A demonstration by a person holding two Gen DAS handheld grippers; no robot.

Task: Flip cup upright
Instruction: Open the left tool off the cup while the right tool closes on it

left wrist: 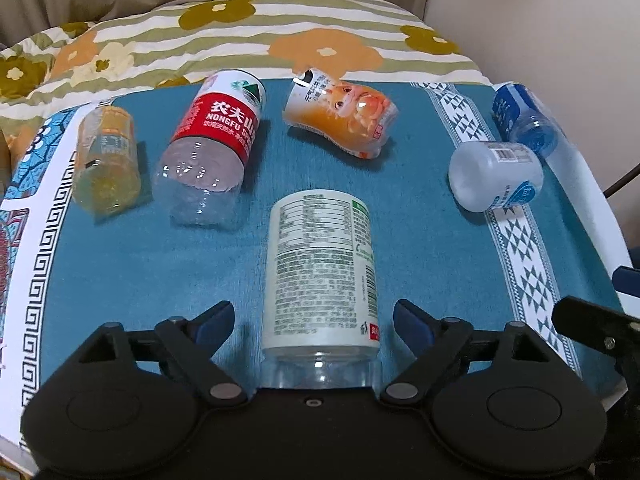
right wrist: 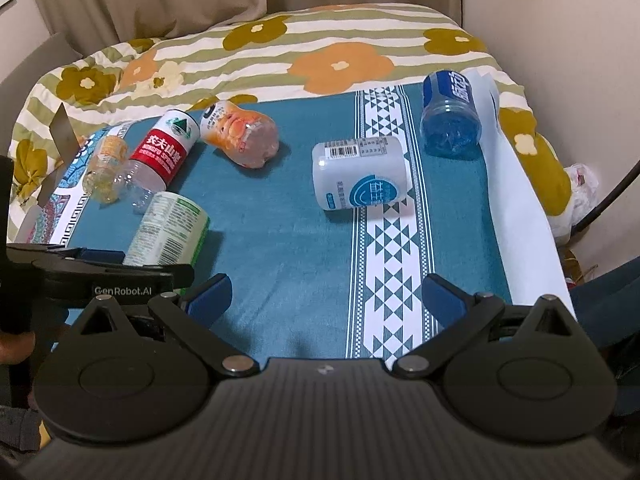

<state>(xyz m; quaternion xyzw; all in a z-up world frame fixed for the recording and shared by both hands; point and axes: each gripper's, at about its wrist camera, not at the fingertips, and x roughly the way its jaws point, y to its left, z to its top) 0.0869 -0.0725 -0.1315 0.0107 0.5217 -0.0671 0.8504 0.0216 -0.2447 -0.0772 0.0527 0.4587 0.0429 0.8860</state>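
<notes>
Several cut-bottle cups lie on their sides on the teal cloth (left wrist: 120, 264). A white-and-green labelled cup (left wrist: 320, 272) lies between the fingers of my open left gripper (left wrist: 314, 316), its clear end toward the camera; the pads do not touch it. It also shows in the right wrist view (right wrist: 170, 228), with the left gripper (right wrist: 100, 264) beside it. My right gripper (right wrist: 326, 292) is open and empty above bare cloth. A white cup with a blue smiley (right wrist: 360, 178) lies ahead of it.
A red Nongfu cup (left wrist: 214, 140), a yellow cup (left wrist: 106, 160), an orange cartoon cup (left wrist: 344, 114) and a blue cup (right wrist: 450, 114) lie toward the back. A flowered quilt (left wrist: 240, 36) lies behind. The table's right edge (right wrist: 532, 216) is near.
</notes>
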